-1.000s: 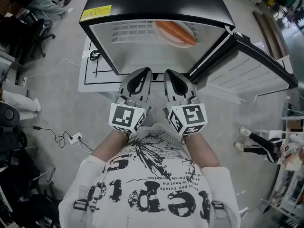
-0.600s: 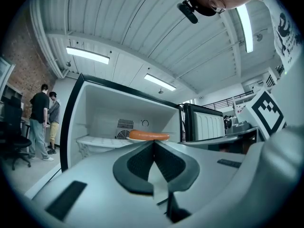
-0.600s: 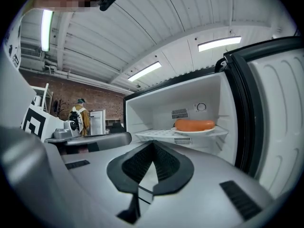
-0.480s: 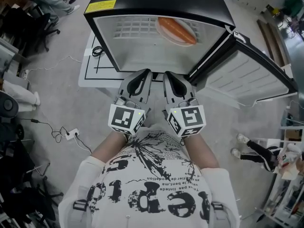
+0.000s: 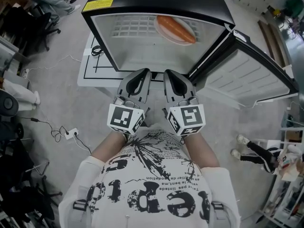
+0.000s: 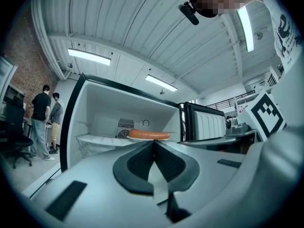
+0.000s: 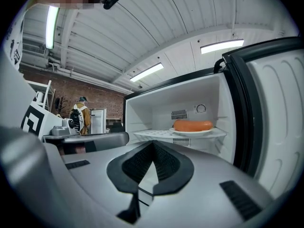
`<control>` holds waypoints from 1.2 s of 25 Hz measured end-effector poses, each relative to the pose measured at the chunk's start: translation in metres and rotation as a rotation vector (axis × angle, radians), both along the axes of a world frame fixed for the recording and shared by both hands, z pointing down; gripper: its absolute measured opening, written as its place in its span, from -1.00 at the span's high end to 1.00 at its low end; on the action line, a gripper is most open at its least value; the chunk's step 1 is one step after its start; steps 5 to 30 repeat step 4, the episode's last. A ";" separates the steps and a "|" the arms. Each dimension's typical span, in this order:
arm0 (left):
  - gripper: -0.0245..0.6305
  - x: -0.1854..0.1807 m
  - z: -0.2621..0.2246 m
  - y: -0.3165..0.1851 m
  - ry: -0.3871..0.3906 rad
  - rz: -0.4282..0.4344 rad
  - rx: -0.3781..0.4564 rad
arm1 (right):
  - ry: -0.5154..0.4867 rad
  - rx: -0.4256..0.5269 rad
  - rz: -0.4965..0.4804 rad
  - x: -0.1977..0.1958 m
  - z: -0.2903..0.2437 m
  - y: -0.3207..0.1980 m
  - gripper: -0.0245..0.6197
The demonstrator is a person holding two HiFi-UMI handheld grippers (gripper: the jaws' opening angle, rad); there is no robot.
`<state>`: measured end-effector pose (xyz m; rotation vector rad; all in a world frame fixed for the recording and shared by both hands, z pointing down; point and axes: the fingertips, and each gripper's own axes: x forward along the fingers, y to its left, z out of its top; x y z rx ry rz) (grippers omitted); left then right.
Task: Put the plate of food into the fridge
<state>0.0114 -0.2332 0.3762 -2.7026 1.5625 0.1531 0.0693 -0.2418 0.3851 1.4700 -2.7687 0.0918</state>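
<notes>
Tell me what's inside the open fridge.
A white plate with a sausage sits on the wire shelf. Nothing else shows; the space under the shelf is mostly covered by the shelf itself.

Fridge (image 5: 156,1) open; door (image 5: 249,77) stands right.

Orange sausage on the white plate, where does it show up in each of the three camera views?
Head view: orange sausage, near the top, slightly right of middle.
Left gripper view: sausage, middle of the picture.
Right gripper view: sausage, right of centre.
Shared landmark: white wire fridge shelf beneath it.
</notes>
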 end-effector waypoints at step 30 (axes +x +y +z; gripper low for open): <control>0.91 -0.008 0.008 -0.005 0.012 -0.004 -0.003 | 0.009 -0.002 -0.002 -0.008 0.009 -0.004 0.92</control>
